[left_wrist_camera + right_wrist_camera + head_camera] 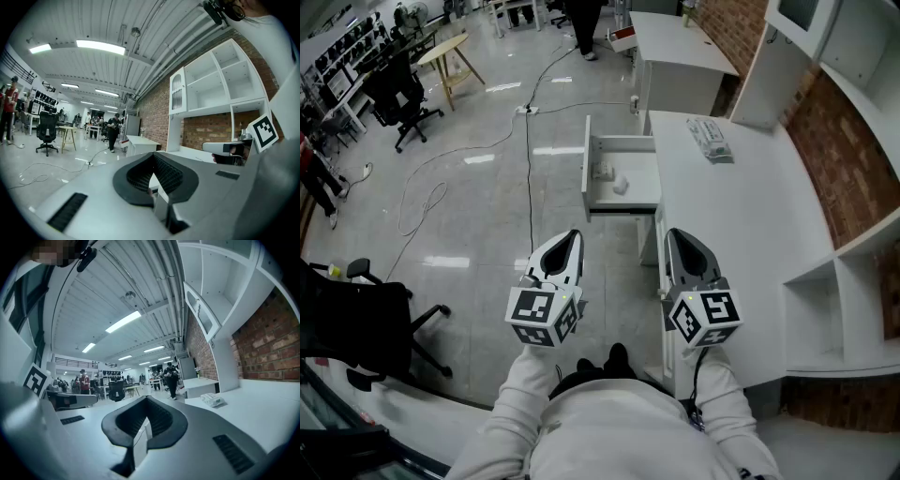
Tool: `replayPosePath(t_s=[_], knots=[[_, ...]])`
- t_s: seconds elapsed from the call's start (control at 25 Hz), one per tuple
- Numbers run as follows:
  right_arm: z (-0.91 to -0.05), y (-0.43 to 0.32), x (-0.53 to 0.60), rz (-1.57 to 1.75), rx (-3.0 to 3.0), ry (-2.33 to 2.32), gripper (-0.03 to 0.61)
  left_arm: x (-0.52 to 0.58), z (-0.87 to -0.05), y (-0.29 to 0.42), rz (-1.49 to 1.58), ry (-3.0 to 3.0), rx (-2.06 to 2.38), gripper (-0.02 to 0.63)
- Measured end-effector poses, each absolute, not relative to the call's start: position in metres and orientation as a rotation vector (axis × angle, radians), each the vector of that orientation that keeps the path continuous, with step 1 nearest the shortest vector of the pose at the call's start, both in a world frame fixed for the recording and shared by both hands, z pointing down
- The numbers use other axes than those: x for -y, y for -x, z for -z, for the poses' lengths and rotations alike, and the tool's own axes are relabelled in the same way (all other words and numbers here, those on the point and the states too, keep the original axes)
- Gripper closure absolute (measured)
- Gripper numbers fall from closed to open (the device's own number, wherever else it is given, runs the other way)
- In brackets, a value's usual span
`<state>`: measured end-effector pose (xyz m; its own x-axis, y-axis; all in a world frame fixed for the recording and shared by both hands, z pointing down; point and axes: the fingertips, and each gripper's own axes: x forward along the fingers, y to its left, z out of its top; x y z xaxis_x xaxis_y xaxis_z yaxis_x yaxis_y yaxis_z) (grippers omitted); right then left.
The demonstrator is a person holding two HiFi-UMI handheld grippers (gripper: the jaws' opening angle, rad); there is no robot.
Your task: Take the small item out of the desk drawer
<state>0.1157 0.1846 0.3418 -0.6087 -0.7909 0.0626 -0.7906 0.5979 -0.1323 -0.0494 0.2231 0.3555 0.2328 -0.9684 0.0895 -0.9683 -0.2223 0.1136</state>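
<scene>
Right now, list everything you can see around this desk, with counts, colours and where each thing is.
white desk: one, white, ahead on the right
open desk drawer: one, white, pulled out to the desk's left
small pale item: one, white, inside the drawer
plastic-wrapped packet: one, white, far end of the desk top
black office chairs: two, black, on the floor at left, one near, one far
light wooden table: one, tan, far left
floor cables: several, black and white, across the floor
left gripper: one, pale grey, jaws shut, empty
right gripper: one, pale grey, jaws shut, empty
</scene>
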Motion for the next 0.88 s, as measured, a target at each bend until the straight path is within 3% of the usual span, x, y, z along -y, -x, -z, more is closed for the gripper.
replayPosePath(t_s=[0.88], knots=[[-0.365, -0.125, -0.159, 0.338, -2.819, 1.386, 0.551, -0.186, -0.373, 0.045, 0.006, -2.245, 1.88, 0.592]])
